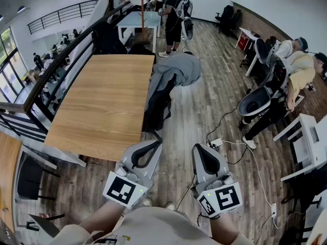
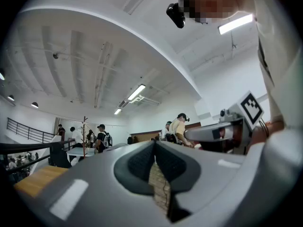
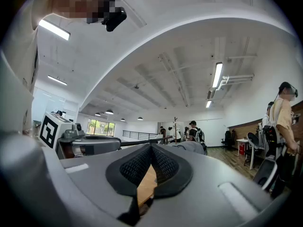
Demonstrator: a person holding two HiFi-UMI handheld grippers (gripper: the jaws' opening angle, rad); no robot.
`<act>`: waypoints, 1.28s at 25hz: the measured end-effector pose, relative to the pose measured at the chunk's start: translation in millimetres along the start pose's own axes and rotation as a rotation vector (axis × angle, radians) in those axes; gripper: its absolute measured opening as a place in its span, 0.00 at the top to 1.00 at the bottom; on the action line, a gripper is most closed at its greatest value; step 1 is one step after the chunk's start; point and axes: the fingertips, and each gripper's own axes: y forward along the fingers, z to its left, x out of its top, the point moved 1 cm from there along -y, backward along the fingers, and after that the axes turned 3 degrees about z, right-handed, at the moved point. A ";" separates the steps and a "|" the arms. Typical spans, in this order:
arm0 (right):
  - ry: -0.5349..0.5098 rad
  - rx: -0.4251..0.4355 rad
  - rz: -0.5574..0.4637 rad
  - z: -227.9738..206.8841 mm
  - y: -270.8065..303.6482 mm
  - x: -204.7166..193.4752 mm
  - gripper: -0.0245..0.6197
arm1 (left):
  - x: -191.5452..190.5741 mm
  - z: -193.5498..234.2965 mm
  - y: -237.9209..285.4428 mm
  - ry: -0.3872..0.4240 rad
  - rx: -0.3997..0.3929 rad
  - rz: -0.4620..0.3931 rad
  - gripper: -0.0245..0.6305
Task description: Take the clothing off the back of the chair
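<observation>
Both tools are hovering nearest the person, the left gripper (image 1: 152,146) and the right gripper (image 1: 200,148) each pressing its jaws together on nothing. Farther off, the grey clothing (image 1: 173,71) is hanging over the back of the chair (image 1: 157,112), just right of the wooden table (image 1: 102,101).

- No word, number or brand can be read in any of the views.
- The left cube (image 1: 122,190), on the left gripper (image 1: 152,145), bears a square black-and-white marker. It is a block pattern with no letters or digits.
- The right cube (image 1: 223,198), on the right gripper (image 1: 200,150), shows markers of the same kind on two faces. They too are pattern only.
- A small pale label (image 1: 118,239) with a yellow patch sits on the person's clothing at the bottom edge of the head view. Its print is too small to read.
</observation>
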 end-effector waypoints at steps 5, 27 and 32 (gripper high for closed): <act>0.014 0.007 -0.004 5.4 -4.7 2.2 0.96 | 1.8 -4.8 -3.8 -0.001 -0.012 0.007 0.96; 0.020 0.002 0.012 -3.3 -9.4 0.3 0.96 | 3.0 -15.9 2.0 -0.001 -0.016 0.013 0.96; 0.011 0.007 0.017 -3.5 -6.5 -3.6 0.96 | -3.1 -16.1 4.5 -0.008 -0.019 0.024 0.96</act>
